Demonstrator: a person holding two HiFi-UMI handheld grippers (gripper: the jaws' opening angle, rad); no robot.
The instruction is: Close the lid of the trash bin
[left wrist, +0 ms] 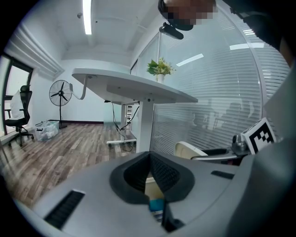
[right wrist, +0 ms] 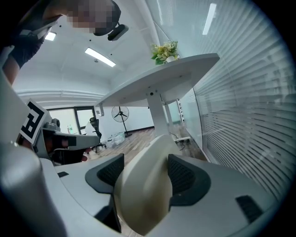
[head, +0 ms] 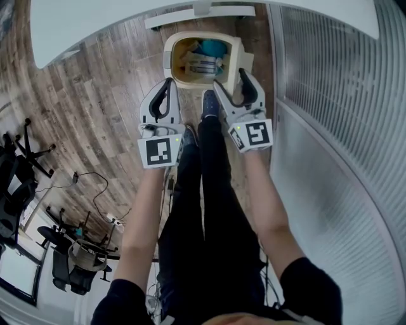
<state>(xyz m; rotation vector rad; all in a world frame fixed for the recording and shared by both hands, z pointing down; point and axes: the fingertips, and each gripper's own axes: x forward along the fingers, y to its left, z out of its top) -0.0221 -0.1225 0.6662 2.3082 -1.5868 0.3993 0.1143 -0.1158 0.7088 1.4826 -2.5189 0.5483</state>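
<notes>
A cream trash bin [head: 190, 83] stands open on the wooden floor in front of the person's feet, with paper and blue rubbish inside. Its lid [head: 245, 59] stands upright along the bin's right side. My right gripper [head: 239, 77] is shut on the lid's edge. In the right gripper view the cream lid [right wrist: 147, 208] fills the gap between the dark pads [right wrist: 185, 178]. My left gripper [head: 169, 82] hovers at the bin's near left corner, jaws together and holding nothing. Through its narrow gap the left gripper [left wrist: 151, 185] view shows the bin rim [left wrist: 152, 187] and, further right, the lid [left wrist: 188, 149].
A white desk [head: 95, 22] stands over the bin, its foot [head: 200, 14] just behind it. A glass partition with blinds [head: 330, 95] runs along the right. The person's shoes [head: 209, 105] stand right before the bin. Office chairs [head: 19, 159] and cables [head: 89, 178] lie to the left.
</notes>
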